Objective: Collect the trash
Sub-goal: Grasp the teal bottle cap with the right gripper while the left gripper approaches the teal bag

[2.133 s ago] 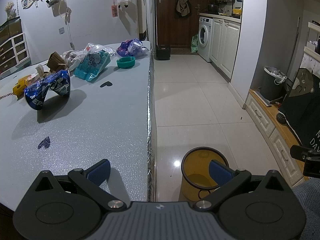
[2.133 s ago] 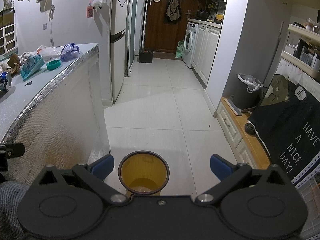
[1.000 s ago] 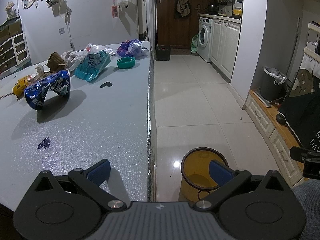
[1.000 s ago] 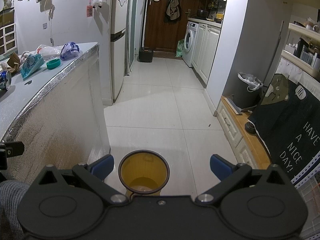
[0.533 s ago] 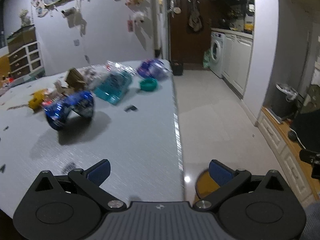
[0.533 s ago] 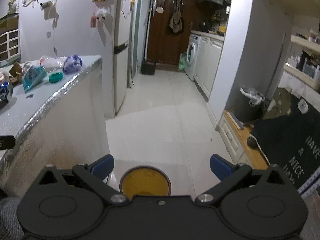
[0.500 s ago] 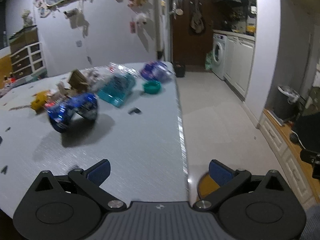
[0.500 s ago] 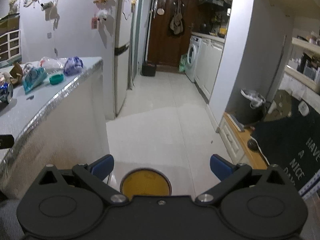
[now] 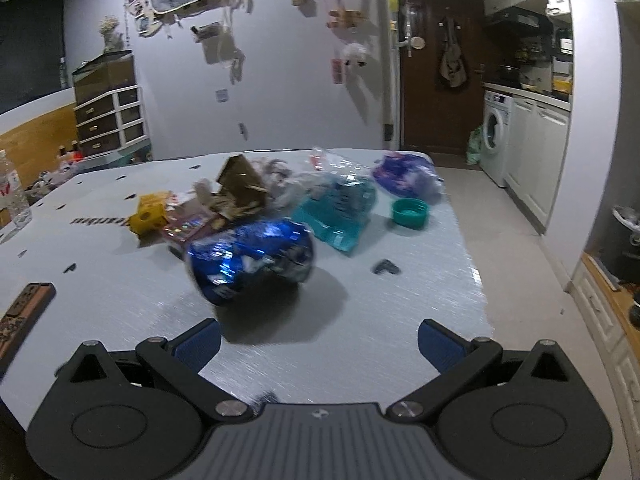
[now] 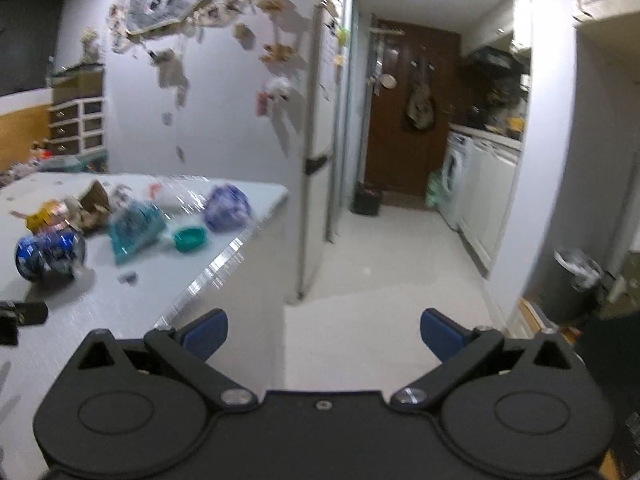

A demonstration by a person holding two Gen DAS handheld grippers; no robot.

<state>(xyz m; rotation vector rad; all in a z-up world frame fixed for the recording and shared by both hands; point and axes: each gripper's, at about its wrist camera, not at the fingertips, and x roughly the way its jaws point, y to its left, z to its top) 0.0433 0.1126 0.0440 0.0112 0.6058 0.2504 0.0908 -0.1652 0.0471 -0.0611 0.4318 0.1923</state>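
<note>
We are at the start, as far as we can judge: nothing is collected. Our left gripper (image 9: 319,338) has its jaws spread wide and empty, and the crumpled blue wrapper (image 9: 252,262) lies on the table (image 9: 420,296) just ahead of the left fingertip. Beyond it sit the teal packet (image 9: 340,214), the green cap (image 9: 410,213), the purple bag (image 9: 406,178) and the cardboard scraps (image 9: 240,188), all untouched. Our right gripper (image 10: 323,330) is likewise spread and empty, off the table's edge over the floor.
</note>
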